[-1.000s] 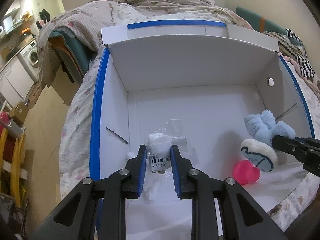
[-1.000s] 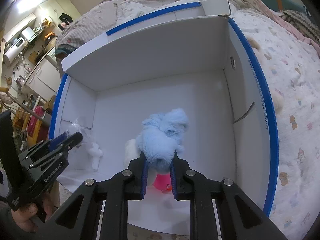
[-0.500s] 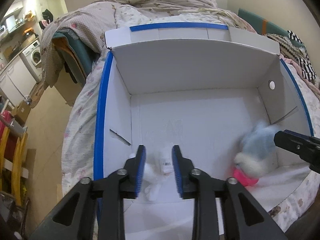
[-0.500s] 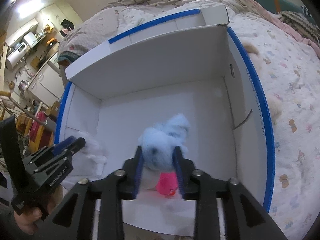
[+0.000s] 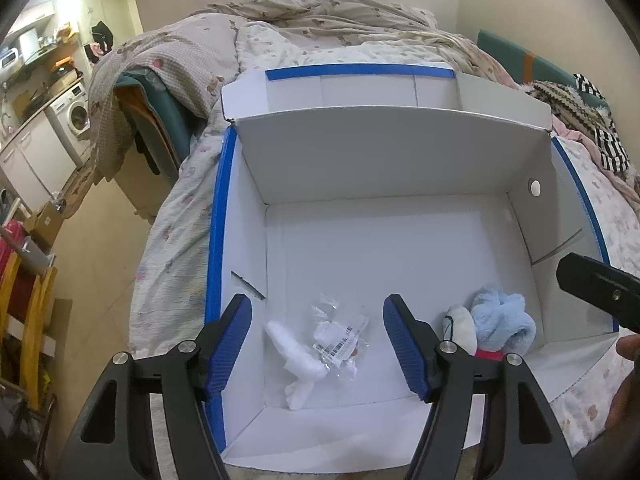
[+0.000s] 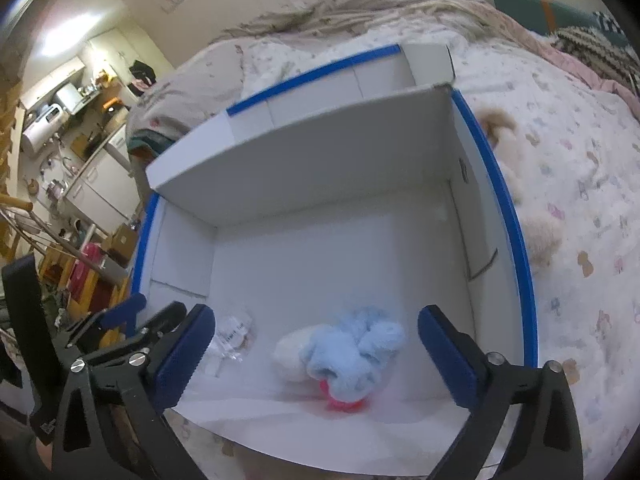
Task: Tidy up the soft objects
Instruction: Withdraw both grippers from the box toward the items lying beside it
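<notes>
White box (image 5: 400, 168) already holds the bagged white item (image 5: 320, 344) and blue plush (image 5: 500, 320); both claws, left (image 5: 316, 344) and right (image 6: 316, 356), gape empty; a cream plush (image 6: 536, 220) remains on the bed (image 6: 580, 160).

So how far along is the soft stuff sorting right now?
Done: the blue plush and the bagged white item lie inside the white box. In hand: nothing; the left gripper and right gripper are open. Left: a cream plush lies on the bed outside.
</notes>
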`<state>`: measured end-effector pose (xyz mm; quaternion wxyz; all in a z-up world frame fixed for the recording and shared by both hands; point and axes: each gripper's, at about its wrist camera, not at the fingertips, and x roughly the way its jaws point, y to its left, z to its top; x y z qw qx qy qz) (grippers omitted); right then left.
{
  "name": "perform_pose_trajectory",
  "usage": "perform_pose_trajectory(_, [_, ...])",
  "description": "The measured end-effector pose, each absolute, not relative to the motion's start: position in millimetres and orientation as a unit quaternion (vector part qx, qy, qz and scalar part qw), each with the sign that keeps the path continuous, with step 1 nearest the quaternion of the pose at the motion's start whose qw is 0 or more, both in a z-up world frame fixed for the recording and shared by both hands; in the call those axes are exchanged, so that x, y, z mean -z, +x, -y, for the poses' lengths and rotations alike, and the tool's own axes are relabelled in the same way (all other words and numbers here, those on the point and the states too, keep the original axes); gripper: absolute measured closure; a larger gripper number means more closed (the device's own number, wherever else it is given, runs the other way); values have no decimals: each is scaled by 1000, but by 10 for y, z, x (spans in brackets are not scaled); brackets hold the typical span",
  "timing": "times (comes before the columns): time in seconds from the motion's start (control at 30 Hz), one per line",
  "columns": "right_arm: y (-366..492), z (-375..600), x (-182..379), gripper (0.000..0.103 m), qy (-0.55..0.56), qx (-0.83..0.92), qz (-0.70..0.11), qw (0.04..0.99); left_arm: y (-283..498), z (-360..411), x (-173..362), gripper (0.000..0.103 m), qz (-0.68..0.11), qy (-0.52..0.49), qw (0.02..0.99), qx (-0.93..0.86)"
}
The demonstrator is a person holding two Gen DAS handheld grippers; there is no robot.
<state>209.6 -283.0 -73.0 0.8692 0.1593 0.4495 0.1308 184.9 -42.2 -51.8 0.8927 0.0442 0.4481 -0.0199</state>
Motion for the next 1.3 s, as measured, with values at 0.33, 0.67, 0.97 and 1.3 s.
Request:
perform_pose_trajectory(0.33, [2013, 2842, 638, 0, 160, -130, -431, 878, 1707, 322, 418, 37, -440, 29, 897, 13])
perform_pose_trajectory(0.67, [1688, 2926, 496, 0, 181, -119, -411, 885, 1391, 249, 256, 37, -427, 36, 903, 27])
perform_pose_trajectory(0.97, [1377, 2969, 417, 0, 177, -112, -404, 891, 1081, 125, 178, 36, -410, 54, 910, 19])
perform_pose_trajectory(1.3, [1096, 3013, 535, 0, 175, -107, -430, 879, 801, -71, 397, 35, -439, 50, 897, 10])
